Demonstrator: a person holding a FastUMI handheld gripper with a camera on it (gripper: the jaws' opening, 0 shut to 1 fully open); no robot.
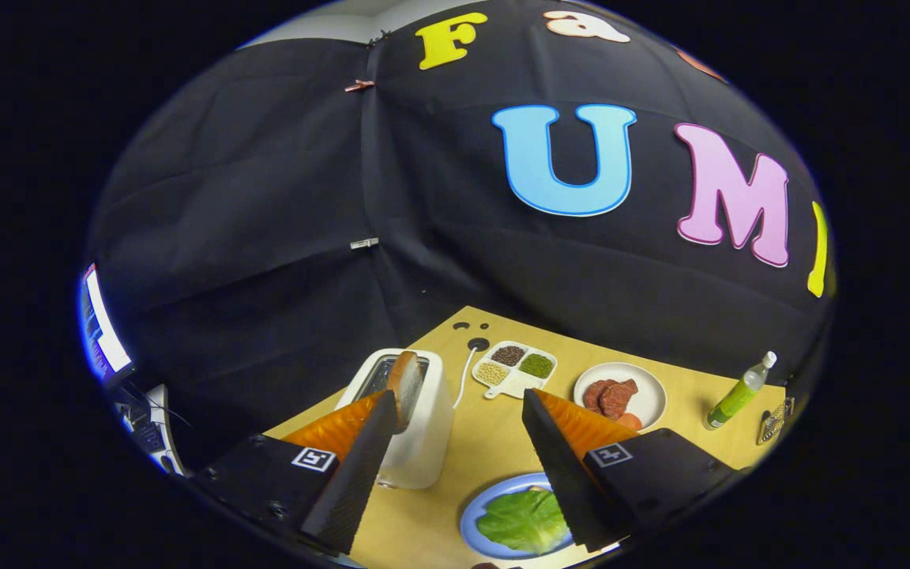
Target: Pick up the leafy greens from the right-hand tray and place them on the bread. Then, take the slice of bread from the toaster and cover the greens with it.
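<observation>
- Gripper view: gripper [459,415] fingers spread wide, gripping nothing.
- Greens [524,519] lie on the blue plate [471,521], between the fingers; bread under them hidden.
- Bread slice [405,387] stands upright in the toaster [423,442], touching or just behind the left fingertip.
- Slice looks light, stiff, crumbly: pinch its exposed top edge gently, across the flat faces.

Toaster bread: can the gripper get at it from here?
Probably yes. The bread stands up out of the toaster, top edge exposed, just by the left finger. The gripper is open and holds nothing; nothing covers the slice.
</observation>
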